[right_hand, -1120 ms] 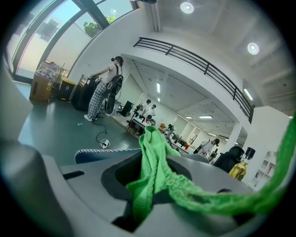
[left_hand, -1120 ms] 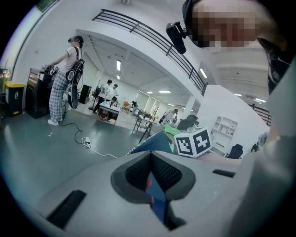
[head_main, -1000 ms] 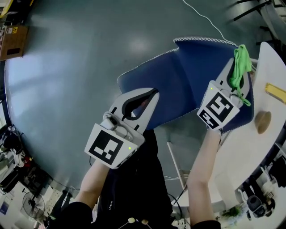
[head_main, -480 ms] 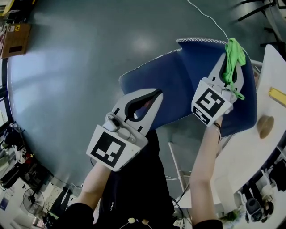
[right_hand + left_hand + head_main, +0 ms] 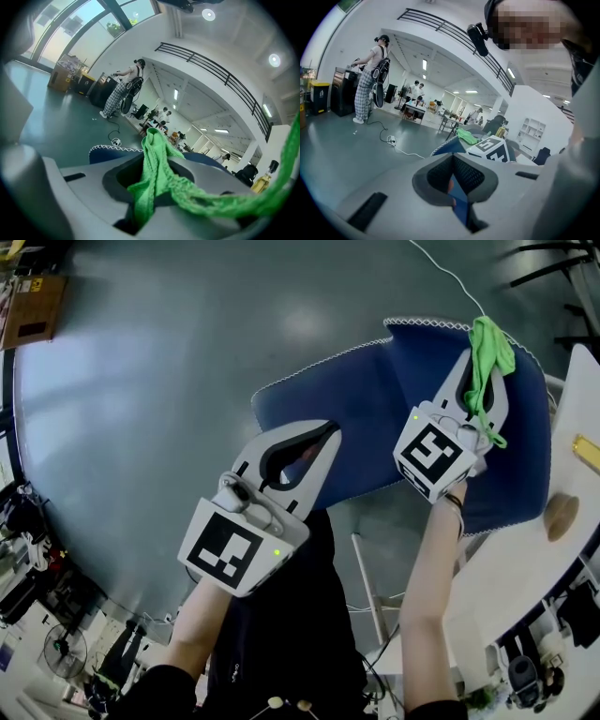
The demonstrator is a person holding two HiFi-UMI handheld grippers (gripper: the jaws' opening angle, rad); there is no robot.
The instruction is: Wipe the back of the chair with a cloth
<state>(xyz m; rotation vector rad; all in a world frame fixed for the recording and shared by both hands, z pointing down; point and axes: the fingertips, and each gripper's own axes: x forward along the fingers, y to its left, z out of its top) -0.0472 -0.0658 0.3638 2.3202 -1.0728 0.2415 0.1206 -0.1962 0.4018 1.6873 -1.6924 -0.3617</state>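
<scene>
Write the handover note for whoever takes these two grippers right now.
Left gripper: jaws together, low at the blue chair; whether it pinches the chair is unclear.
Right gripper: shut on the green cloth, at the chair back's top edge.
Done: cloth gripped and at the back; how much is wiped doesn't show.
Left: wipe across the back.

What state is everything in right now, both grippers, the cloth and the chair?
Left gripper: shut, pinching the blue edge of the chair.
Right gripper: shut on the cloth, up by the top edge of the chair back.
Cloth: green, bunched up between the right jaws, one strand trailing loose.
Chair: held at one edge by the left gripper; no marks visible on its blue back.
</scene>
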